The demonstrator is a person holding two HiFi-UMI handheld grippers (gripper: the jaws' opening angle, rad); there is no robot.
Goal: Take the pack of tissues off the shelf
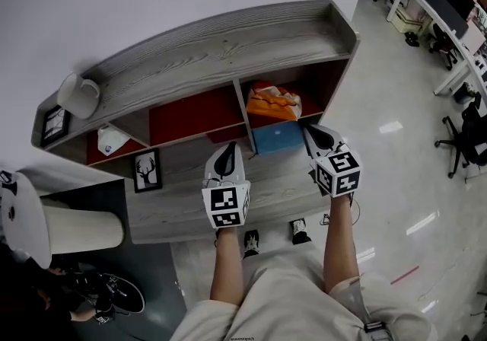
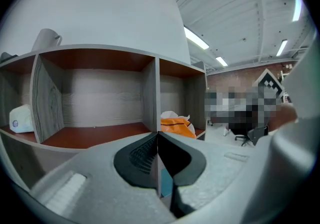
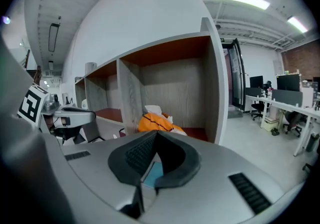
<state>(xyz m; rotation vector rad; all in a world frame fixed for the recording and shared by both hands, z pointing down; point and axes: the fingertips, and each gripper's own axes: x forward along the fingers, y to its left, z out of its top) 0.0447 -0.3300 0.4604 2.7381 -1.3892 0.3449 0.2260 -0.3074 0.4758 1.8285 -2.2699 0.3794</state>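
Note:
The pack of tissues (image 1: 274, 102) is orange and white and lies in the right-hand compartment of the grey shelf unit (image 1: 228, 46), on its red floor. It also shows in the left gripper view (image 2: 176, 124) and the right gripper view (image 3: 155, 122). My left gripper (image 1: 228, 148) is shut and empty, in front of the shelf's divider and left of the pack. My right gripper (image 1: 313, 131) is shut and empty too, just in front of the pack's compartment at its right side. Neither touches the pack.
A blue box (image 1: 278, 136) sits on the ledge below the pack. A white mug (image 1: 77, 94) stands on the shelf top, a white object (image 1: 112, 139) in the left compartment, and a deer picture (image 1: 147, 170) on the ledge. Office desks and chairs (image 1: 456, 141) stand at right.

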